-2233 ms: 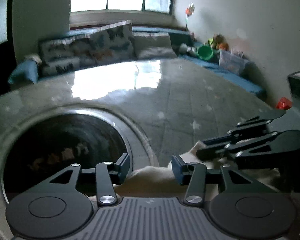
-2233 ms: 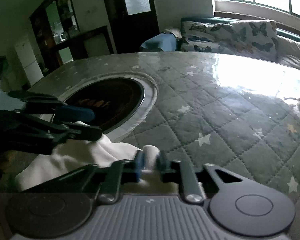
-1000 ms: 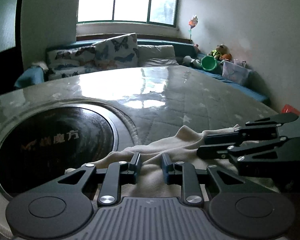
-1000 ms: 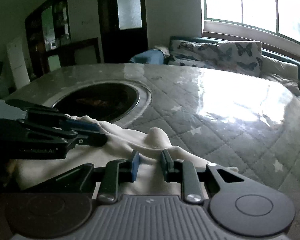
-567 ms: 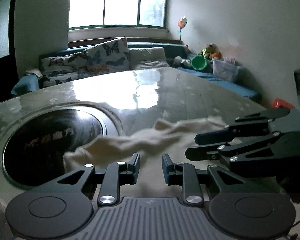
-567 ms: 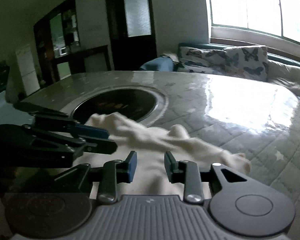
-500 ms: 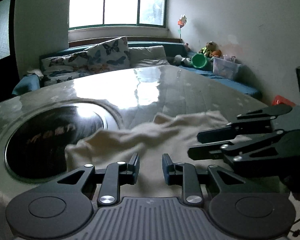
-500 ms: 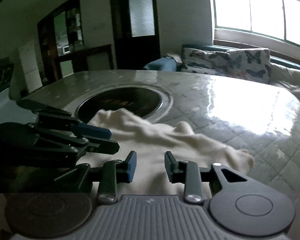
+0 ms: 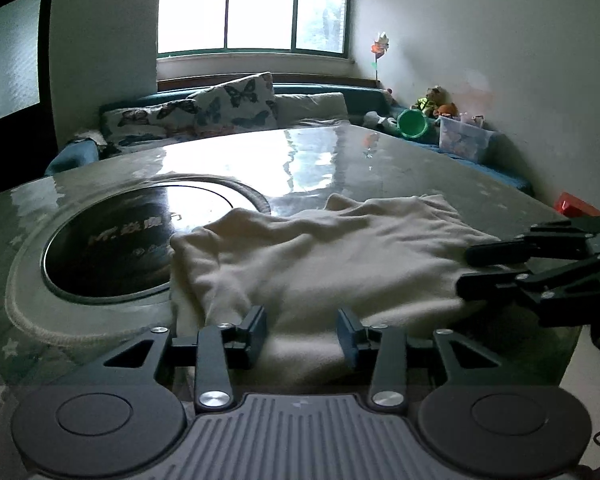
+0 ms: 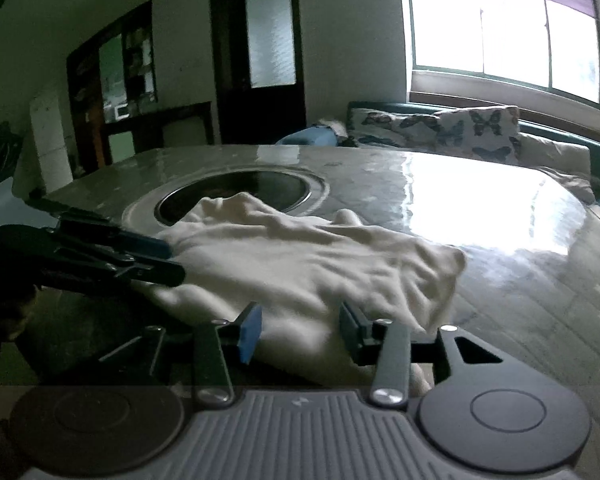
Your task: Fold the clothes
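A cream garment (image 9: 320,256) lies spread and rumpled on the glossy table (image 9: 340,160), its far left corner over the rim of a round dark inset. My left gripper (image 9: 302,328) is at the garment's near edge, its jaws opening. The cloth runs under the gap, and the pads do not press on it. My right gripper (image 10: 300,332) stands at the same near edge further right, jaws also opening and free of the garment (image 10: 300,256). Each view shows the other gripper: the right gripper (image 9: 468,272) beside the cloth's right side, the left gripper (image 10: 172,262) at its left side.
A round dark inset (image 9: 112,248) sits in the table's left half. Behind the table runs a sofa with butterfly cushions (image 9: 228,108). A green bucket (image 9: 414,124) and a clear box (image 9: 464,142) stand at the right wall. A dark door (image 10: 260,60) is at the back.
The garment, held bunched in both nearly shut grippers a second ago, now lies spread on the table. Both grippers have drawn back to its near edge and their jaws have widened off it.
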Available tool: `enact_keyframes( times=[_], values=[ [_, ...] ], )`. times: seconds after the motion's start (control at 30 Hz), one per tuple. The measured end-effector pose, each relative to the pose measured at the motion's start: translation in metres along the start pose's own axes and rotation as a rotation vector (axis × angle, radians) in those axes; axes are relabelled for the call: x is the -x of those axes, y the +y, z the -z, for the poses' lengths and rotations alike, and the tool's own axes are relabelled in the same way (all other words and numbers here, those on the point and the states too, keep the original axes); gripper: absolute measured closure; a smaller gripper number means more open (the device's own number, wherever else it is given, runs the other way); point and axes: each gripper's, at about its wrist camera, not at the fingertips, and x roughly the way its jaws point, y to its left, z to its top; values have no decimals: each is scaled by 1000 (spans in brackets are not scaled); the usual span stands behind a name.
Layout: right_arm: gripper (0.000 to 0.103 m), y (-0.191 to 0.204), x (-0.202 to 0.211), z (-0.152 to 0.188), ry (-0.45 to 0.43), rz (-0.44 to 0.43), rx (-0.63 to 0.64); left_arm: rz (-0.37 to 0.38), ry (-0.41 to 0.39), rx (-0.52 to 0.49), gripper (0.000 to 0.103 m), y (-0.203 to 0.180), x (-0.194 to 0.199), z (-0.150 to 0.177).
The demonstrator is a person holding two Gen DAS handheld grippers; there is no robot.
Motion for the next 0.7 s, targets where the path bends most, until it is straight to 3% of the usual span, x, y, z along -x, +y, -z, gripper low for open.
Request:
enact_keyframes(
  times=[0.2,0.4,0.7],
  values=[
    [52,-10,7,14,5,2,-46,1,-1,1,57,1,2,6],
    [48,-14,13,-3,-33,-4,-49,19,10,28,56,4,8,-1],
    [45,-18,-21,-11,-8,6,-51,7,31,84,52,11,-8,-12]
  ],
)
